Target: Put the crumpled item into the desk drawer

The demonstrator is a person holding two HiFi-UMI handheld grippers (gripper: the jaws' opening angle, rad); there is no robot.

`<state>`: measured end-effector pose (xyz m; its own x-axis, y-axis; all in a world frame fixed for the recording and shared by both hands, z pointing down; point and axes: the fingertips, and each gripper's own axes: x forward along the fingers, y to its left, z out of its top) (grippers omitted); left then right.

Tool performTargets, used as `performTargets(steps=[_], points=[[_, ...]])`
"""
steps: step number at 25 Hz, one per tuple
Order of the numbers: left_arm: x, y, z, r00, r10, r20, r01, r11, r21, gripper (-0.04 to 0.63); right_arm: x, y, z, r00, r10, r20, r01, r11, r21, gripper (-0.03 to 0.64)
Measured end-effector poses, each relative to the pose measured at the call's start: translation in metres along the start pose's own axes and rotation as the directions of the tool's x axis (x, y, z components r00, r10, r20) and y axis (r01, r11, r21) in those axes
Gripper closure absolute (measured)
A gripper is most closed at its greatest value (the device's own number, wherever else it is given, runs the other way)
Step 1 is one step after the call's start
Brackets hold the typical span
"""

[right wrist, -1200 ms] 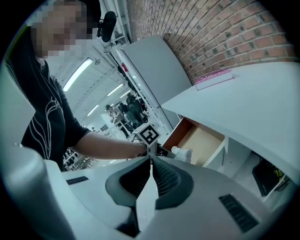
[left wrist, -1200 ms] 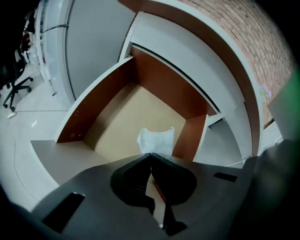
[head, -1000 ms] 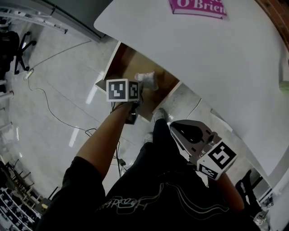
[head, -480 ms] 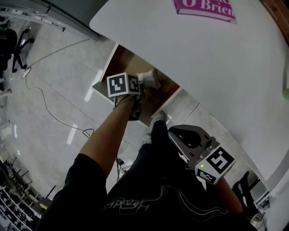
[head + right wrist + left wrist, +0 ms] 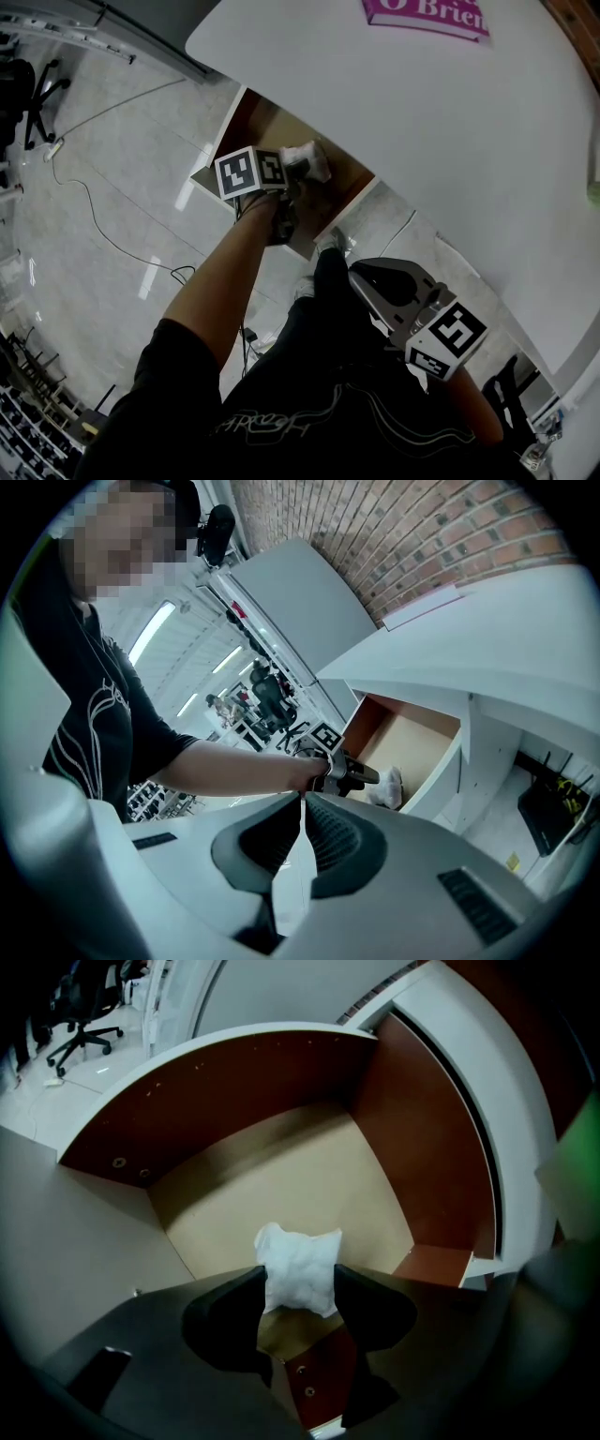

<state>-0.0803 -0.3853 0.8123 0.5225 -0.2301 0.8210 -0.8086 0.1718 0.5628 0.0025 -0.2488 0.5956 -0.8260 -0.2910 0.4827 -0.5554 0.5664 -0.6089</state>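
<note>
The crumpled white item sits between the tips of my left gripper, just above the tan floor of the open desk drawer. The jaws are opening, and the item no longer looks squeezed. In the head view the left gripper reaches over the drawer, with the item at its tip. My right gripper hangs back near the person's waist. Its jaws are pressed together with nothing in them. From there I see the item inside the drawer.
The white desk top overhangs the drawer, with a pink book at its far edge. Cables trail across the glossy floor, and an office chair stands at the far left. The person's shoes are by the drawer front.
My left gripper has carried the white item a little further over the drawer, and its cube has turned slightly. The right gripper has hardly moved.
</note>
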Motion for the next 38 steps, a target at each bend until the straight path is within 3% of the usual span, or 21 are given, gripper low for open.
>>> performTargets(steps=[7, 12, 16, 22, 27, 34, 36, 38], points=[[-0.031, -0.031, 0.012, 0.982, -0.147, 0.116, 0.152, 0.988, -0.037, 0.288, -0.001, 0.014, 0.011, 1.0, 0.003, 0.023, -0.003, 1.0, -0.029, 0.572], [-0.09, -0.081, 0.018, 0.92, -0.335, 0.204, 0.344, 0.939, -0.01, 0.285, -0.012, 0.04, 0.027, 0.998, 0.003, 0.057, 0.001, 0.998, -0.058, 0.572], [-0.157, -0.123, 0.006, 0.875, -0.434, 0.217, 0.426, 0.901, 0.083, 0.285, -0.03, 0.067, 0.045, 0.996, -0.001, 0.091, 0.01, 0.995, -0.1, 0.572], [-0.265, -0.168, -0.041, 0.843, -0.495, 0.21, 0.447, 0.863, 0.237, 0.288, -0.067, 0.124, 0.081, 0.982, 0.013, 0.187, 0.01, 0.993, -0.122, 0.572], [-0.35, -0.186, -0.08, 0.865, -0.449, 0.226, 0.344, 0.856, 0.386, 0.356, -0.102, 0.175, 0.105, 0.964, 0.009, 0.267, 0.043, 0.981, -0.19, 0.572], [-0.443, -0.236, -0.144, 0.85, -0.483, 0.209, 0.266, 0.737, 0.622, 0.498, -0.144, 0.242, 0.124, 0.945, 0.075, 0.318, 0.011, 0.966, -0.259, 0.572], [-0.471, -0.252, -0.159, 0.831, -0.513, 0.213, 0.262, 0.7, 0.664, 0.543, -0.156, 0.266, 0.132, 0.939, 0.102, 0.329, -0.001, 0.957, -0.292, 0.572], [-0.498, -0.27, -0.171, 0.807, -0.554, 0.205, 0.261, 0.646, 0.718, 0.557, -0.169, 0.286, 0.14, 0.929, 0.126, 0.347, -0.008, 0.946, -0.323, 0.572]])
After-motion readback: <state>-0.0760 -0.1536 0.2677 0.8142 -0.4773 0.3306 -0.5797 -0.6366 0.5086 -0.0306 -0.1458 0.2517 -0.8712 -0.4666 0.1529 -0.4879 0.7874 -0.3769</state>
